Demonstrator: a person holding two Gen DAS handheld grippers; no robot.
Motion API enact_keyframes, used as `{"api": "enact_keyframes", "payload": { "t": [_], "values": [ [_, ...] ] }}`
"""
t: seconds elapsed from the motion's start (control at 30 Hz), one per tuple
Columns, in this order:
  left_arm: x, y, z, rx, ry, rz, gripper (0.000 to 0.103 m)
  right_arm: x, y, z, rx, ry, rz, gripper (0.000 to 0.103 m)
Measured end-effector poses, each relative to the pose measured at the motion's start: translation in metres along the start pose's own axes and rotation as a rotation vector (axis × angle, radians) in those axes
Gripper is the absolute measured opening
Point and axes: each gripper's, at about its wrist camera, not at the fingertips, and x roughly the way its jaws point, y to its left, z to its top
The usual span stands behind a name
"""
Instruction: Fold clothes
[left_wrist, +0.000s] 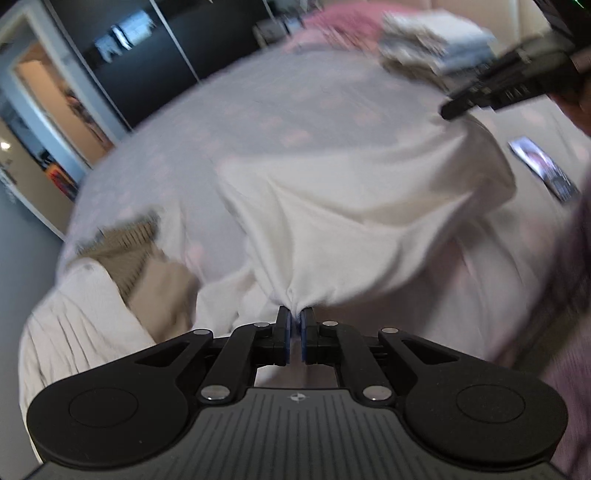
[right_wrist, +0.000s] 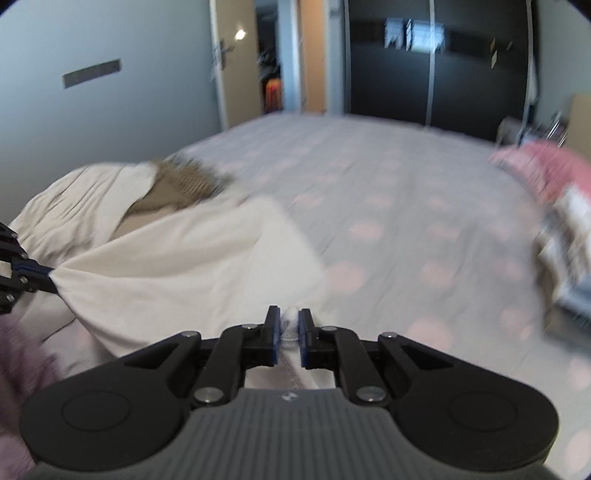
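A white garment (left_wrist: 354, 221) hangs stretched above the bed between both grippers. My left gripper (left_wrist: 294, 321) is shut on one bunched corner of it. My right gripper (right_wrist: 289, 328) is shut on another edge of the white garment (right_wrist: 177, 273). In the left wrist view the right gripper (left_wrist: 458, 107) shows at the upper right, holding the cloth's far corner. In the right wrist view the left gripper (right_wrist: 44, 275) shows at the left edge, pinching the cloth. The frames are blurred by motion.
The bed (right_wrist: 388, 192) has a pale sheet with pink dots. A beige and cream clothes pile (left_wrist: 110, 280) lies at its left. A folded stack (left_wrist: 436, 40) and a pink item (right_wrist: 546, 170) lie at the far side. A phone (left_wrist: 543, 168) lies on the sheet.
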Motion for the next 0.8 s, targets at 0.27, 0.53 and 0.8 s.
{"api": "enact_keyframes", "payload": {
  "t": [0.27, 0.53, 0.8],
  "values": [
    [0.032, -0.035, -0.028, 0.142, 0.158, -0.110, 0.005, 0.020, 0.044, -0.056, -0.124, 0.187, 0.113, 0.011],
    [0.027, -0.040, -0.018, 0.101, 0.116, -0.222, 0.022, 0.030, 0.057, -0.077, -0.141, 0.221, 0.208, 0.011],
    [0.027, -0.049, -0.004, 0.012, 0.035, -0.290, 0.022, 0.024, 0.089, -0.077, -0.259, 0.182, 0.396, 0.011]
  ]
}}
